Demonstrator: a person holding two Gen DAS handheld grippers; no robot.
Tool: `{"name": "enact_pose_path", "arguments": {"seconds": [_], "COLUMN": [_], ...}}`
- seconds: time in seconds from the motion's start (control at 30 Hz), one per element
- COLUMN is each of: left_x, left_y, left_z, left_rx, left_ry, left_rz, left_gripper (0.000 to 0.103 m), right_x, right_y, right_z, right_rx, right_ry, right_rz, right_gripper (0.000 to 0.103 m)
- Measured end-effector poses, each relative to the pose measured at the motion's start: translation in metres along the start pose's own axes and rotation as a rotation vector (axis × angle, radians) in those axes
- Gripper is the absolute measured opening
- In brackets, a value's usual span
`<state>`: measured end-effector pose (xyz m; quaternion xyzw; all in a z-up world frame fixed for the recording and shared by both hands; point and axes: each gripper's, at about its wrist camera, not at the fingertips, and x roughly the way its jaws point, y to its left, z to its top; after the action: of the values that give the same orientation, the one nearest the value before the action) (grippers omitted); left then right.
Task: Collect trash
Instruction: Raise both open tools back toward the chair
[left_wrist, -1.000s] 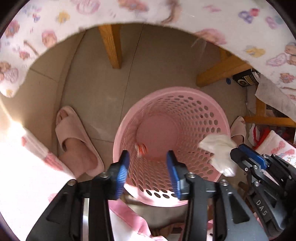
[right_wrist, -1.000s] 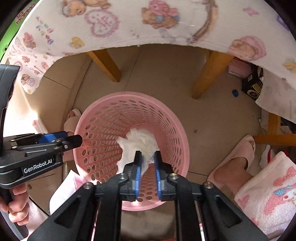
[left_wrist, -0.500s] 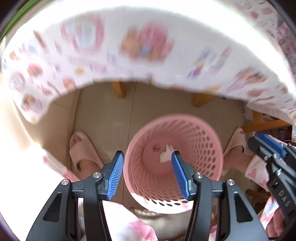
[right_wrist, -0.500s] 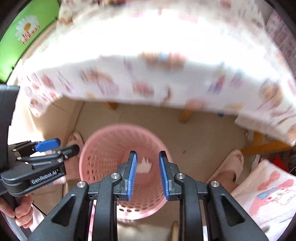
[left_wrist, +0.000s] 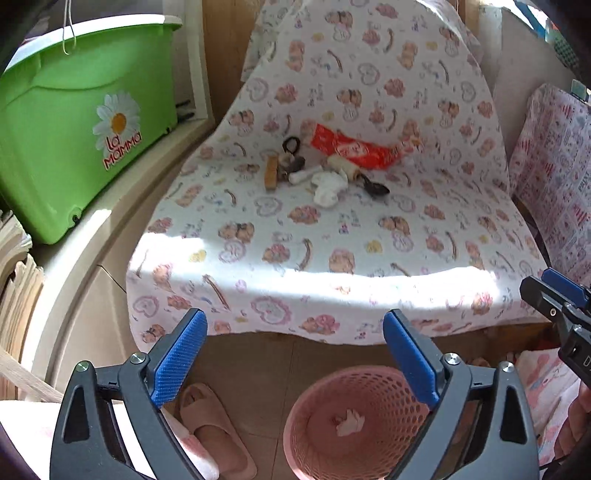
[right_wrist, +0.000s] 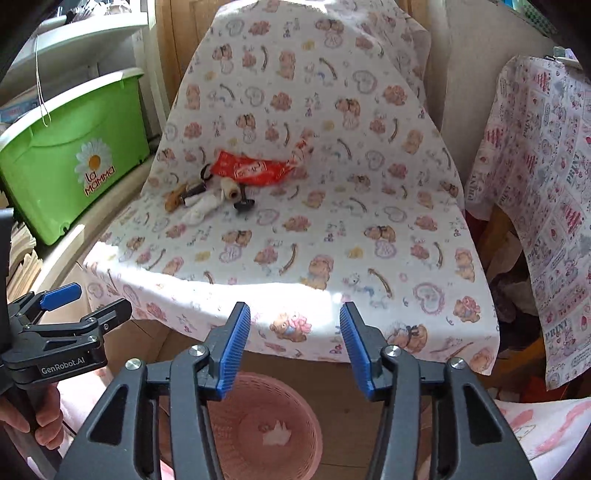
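Both my left claw and right claw gaped empty. One perforated pink plastic basket, low in frame, held one crumpled white tissue; one glossy red wrapper lay mid-frame on the bear-print cloth.

Two handheld grippers, left gripper and right gripper, share black plastic frames, ribbed blue finger pads and silver pivot screws. White "GenRobot.AI" lettering marks the left unit's side, at nine o'clock in the right view; bare fingers wrap its handle.
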<state>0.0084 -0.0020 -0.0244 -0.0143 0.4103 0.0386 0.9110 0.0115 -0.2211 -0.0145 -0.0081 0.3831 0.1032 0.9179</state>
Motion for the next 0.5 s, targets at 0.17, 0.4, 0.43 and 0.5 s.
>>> {"name": "enact_pose_path", "arguments": {"seconds": [0.17,0.4,0.43,0.5], "left_x": [-0.016,-0.036,-0.039,-0.043], "left_y": [0.000,0.005,0.004,0.000], "left_z": [0.018,0.042,0.045,0.051], "left_rx": [0.014,0.010,0.029,0.066], "left_ry": [-0.051,-0.123,-0.132,-0.154], "left_rz": [0.066,0.019,0.020,0.042], "left_gripper": [0.095,0.098,0.099,0.101], "right_x": [-0.011,-0.015,-0.017,-0.020], "right_y": [0.007,0.010,0.010,0.011], "right_z": [0.010,0.025,0.028,0.034], "right_rx": [-0.052,-0.075,-0.082,-0.099], "right_ry": [-0.050,-0.091,-0.095,-0.105], "right_rz": [-0.024,-0.047,-0.046,-0.064], "right_gripper": [0.059,0.059,0.059,0.059]}}
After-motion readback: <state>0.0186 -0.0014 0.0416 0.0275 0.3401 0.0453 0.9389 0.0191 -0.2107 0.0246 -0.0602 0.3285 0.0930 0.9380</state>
